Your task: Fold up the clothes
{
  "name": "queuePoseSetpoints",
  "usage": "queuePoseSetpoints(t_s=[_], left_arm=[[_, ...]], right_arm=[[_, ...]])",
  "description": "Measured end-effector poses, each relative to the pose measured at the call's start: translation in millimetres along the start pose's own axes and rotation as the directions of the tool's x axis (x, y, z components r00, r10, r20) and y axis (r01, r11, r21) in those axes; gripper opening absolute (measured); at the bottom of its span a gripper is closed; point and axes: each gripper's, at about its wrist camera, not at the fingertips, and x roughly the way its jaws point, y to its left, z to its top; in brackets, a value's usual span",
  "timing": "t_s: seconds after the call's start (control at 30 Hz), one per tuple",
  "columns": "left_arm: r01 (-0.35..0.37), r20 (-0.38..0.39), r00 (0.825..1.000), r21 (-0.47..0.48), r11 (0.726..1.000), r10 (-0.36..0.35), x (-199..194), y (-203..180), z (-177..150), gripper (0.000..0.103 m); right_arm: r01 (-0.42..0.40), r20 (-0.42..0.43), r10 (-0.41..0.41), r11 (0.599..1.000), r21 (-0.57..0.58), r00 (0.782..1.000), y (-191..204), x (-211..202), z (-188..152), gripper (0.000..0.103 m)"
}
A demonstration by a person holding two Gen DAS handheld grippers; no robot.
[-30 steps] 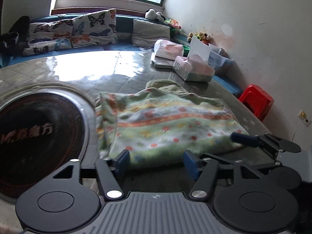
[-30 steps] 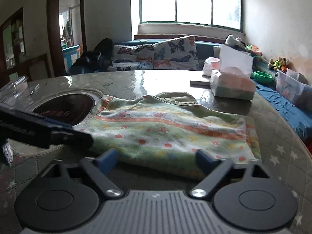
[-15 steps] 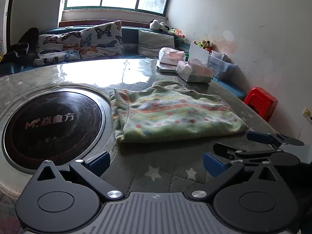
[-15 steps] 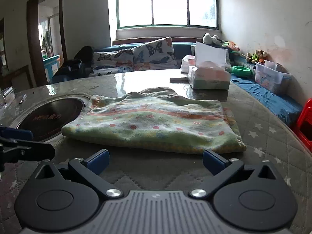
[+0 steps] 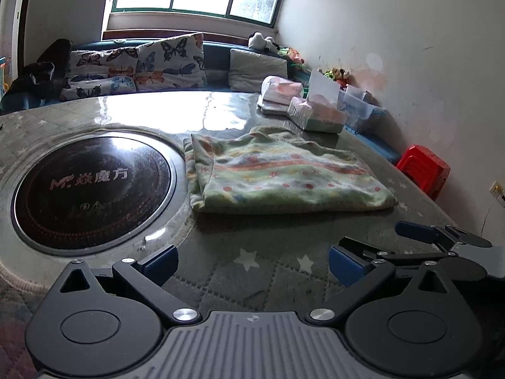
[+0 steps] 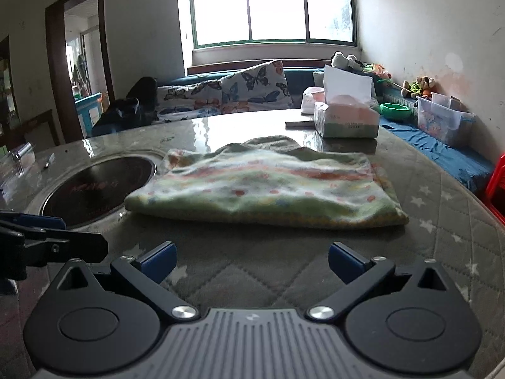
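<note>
Folded garment (image 5: 284, 177) lies flat on the table (image 5: 268, 268), between the round cooktop (image 5: 91, 189) inset on its left and the table's right edge. Green fleece with striped, dotted print. Long axis runs left-right across the table; folded edge faces the near edge, a collar-like bump pokes out toward the far edge.

Left gripper (image 5: 252, 260): jaws spread fully, nothing between them, pads over bare table, short of the garment's near edge. Right gripper (image 6: 251, 259): same, wide apart, empty, clear of the cloth.

Left wrist view shows the whole cooktop with its printed logo, a red stool (image 5: 424, 170) by the wall, and the right gripper's fingers at lower right. Right wrist view shows instead a doorway (image 6: 79, 63) at left and the left gripper's fingers at the left margin; the cooktop is only partly seen there.

Tissue box (image 6: 347, 120) stands near the table's far right edge, well apart from the garment. How many layers the fold has can't be made out. Garment print is blurred in the right view.
</note>
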Motion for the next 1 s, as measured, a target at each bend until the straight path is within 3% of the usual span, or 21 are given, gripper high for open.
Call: queuePoseSetpoints(t_s=[1.0], left_arm=[[-0.039, -0.063, 0.997, 0.036, 0.999, 0.041, 1.8, -12.1, -21.2, 0.103]], right_arm=[[0.032, -0.045, -0.03, 0.999, 0.04, 0.999, -1.8, -3.5, -12.7, 0.103]])
